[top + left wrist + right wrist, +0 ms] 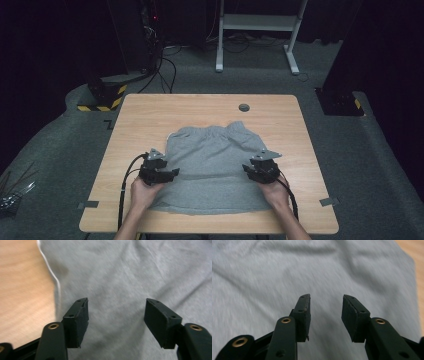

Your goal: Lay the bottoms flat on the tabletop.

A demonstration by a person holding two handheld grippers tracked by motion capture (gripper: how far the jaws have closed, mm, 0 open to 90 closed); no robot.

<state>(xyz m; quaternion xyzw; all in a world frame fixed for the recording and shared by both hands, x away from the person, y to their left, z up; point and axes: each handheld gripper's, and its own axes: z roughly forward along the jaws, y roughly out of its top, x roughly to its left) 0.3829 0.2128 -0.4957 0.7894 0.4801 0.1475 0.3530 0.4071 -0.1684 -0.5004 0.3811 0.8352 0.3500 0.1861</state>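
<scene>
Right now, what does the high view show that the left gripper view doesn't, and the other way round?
High view: the whole grey garment spread on the wooden table, both hands, the left gripper and right gripper at its two sides.

Left gripper view: close up, open jaws with nothing between them, and the garment's pale edge seam.

Both: grey cloth on wood.

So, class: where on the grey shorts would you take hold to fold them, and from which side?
Probably the grey shorts at their two outer side edges, each gripper coming in from its own side. They lie flat on the table, so only the edges offer a pinchable lip. The left gripper and right gripper stand open above the cloth.
</scene>
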